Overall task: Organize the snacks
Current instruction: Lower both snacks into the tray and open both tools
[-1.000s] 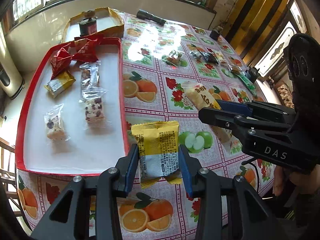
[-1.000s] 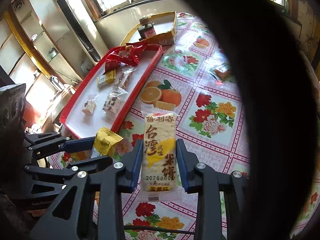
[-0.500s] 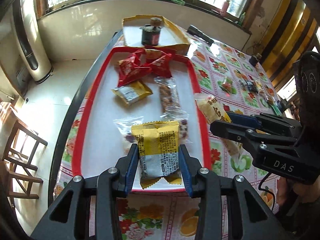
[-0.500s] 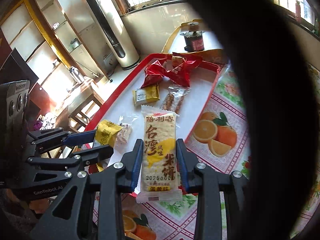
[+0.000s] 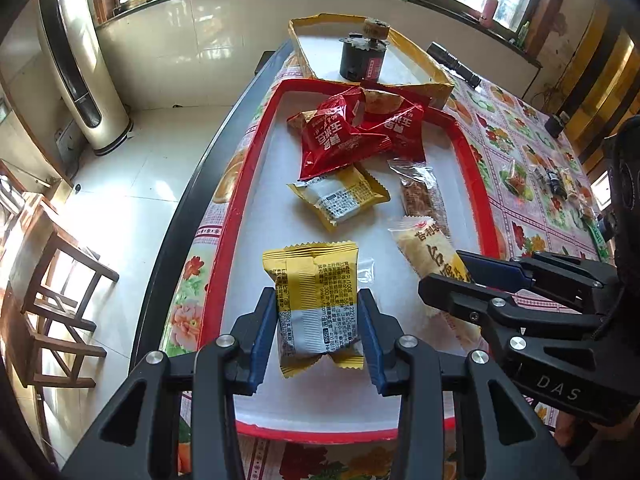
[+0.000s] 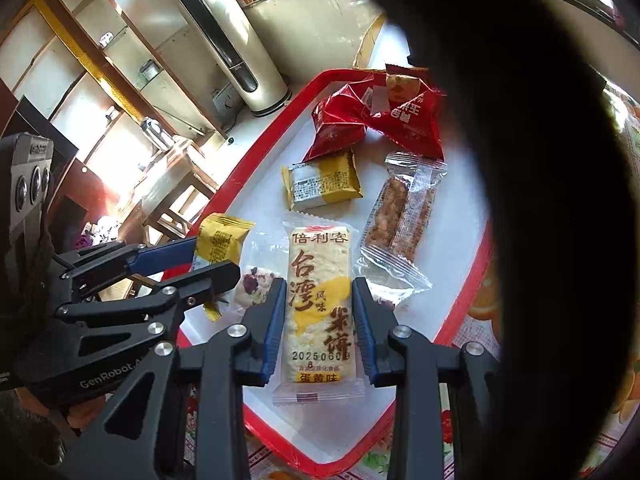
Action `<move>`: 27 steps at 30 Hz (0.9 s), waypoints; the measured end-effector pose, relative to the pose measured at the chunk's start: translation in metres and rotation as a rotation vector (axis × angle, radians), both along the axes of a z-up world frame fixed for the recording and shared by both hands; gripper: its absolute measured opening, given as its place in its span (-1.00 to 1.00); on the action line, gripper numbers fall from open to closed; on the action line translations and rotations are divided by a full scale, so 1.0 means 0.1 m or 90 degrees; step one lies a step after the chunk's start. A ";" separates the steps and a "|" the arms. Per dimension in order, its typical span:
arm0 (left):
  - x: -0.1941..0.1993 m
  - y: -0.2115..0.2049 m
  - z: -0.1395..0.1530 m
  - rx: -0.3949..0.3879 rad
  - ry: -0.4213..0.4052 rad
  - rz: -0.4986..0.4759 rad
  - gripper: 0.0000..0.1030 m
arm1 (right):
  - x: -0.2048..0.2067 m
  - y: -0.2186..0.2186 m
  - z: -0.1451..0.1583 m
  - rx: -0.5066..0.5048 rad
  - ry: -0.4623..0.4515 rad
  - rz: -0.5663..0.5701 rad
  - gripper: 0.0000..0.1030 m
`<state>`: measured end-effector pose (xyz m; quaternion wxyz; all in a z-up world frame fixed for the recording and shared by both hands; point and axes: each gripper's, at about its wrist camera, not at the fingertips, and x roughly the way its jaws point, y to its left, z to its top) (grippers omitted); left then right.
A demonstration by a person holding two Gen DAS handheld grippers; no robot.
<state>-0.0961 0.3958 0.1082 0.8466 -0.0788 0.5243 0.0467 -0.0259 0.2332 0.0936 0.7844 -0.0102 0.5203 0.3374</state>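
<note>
Left wrist view: a yellow snack packet [image 5: 316,300] is clamped upright between the blue pads of the left gripper [image 5: 318,330], held over the near end of the red-rimmed tray [image 5: 236,208].

A pale rice cracker bar [image 6: 319,304] is gripped lengthwise by the right gripper [image 6: 320,320], also above the tray, just to the right of the yellow packet. On the white tray floor beyond, a second yellow packet [image 5: 340,198] is seen lying flat, with a clear-wrapped nut bar [image 5: 420,190] beside it and two red packets [image 5: 352,132] piled at the far end. A nougat piece [image 6: 256,284] in clear wrap is glimpsed between the two grippers. Behind the tray, a yellow-edged box [image 5: 436,76] holding a dark canister [image 5: 362,58] is set on the flowered tablecloth [image 5: 520,152], where more small snacks [image 5: 552,178] are scattered well apart from the tray.
</note>
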 end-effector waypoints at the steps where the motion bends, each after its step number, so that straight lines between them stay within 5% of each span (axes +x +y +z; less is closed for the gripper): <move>1: 0.02 0.02 -0.03 -0.001 0.003 0.002 -0.23 | 0.02 0.03 -0.01 -0.006 -0.003 0.000 -0.32; 27: 0.11 -0.06 -0.10 0.086 0.018 0.009 -0.23 | 0.10 0.12 0.00 -0.042 -0.023 0.001 -0.29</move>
